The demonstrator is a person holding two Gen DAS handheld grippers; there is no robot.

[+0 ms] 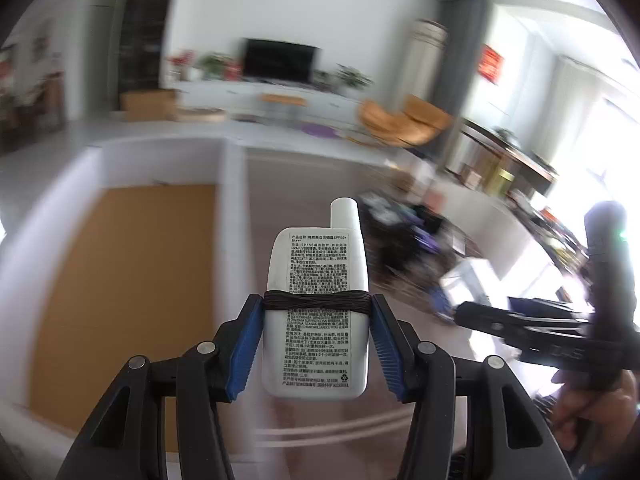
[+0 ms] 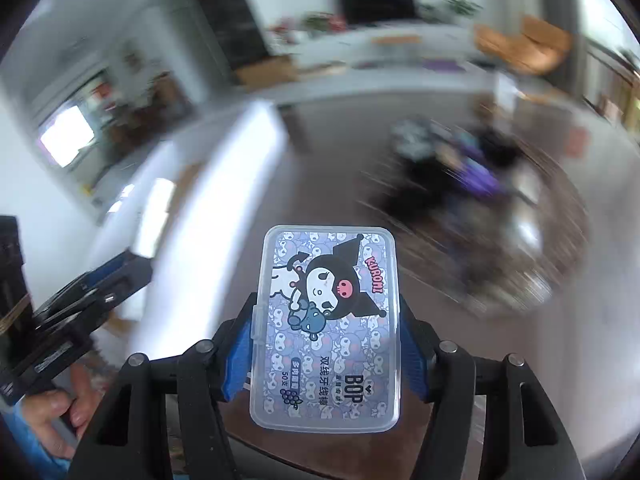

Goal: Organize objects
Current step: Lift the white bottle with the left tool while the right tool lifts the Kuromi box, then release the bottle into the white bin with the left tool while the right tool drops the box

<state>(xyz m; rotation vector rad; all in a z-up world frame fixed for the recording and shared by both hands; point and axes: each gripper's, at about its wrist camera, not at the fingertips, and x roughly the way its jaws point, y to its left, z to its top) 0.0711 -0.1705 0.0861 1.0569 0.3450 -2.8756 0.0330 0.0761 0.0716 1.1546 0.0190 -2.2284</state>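
Note:
A white sunscreen bottle (image 1: 316,304) with black print and a dark hair band wound around its middle sits upright between blue pads; my left gripper (image 1: 316,320) is shut on it, held in the air above the brown table (image 1: 304,184). My right gripper (image 2: 326,332) is shut on a clear plastic floss-pick box (image 2: 326,324) with a cartoon label, also lifted off the table. In the left wrist view the right gripper (image 1: 532,328) and the hand holding it show at the right edge. The left gripper (image 2: 80,292) appears at the left of the right wrist view.
A blurred heap of dark and purple items (image 2: 460,168) lies on the table ahead. A white storage box with an orange bottom (image 1: 132,292) stands at the left. Behind are a TV cabinet (image 1: 280,96) and orange chairs (image 1: 404,120).

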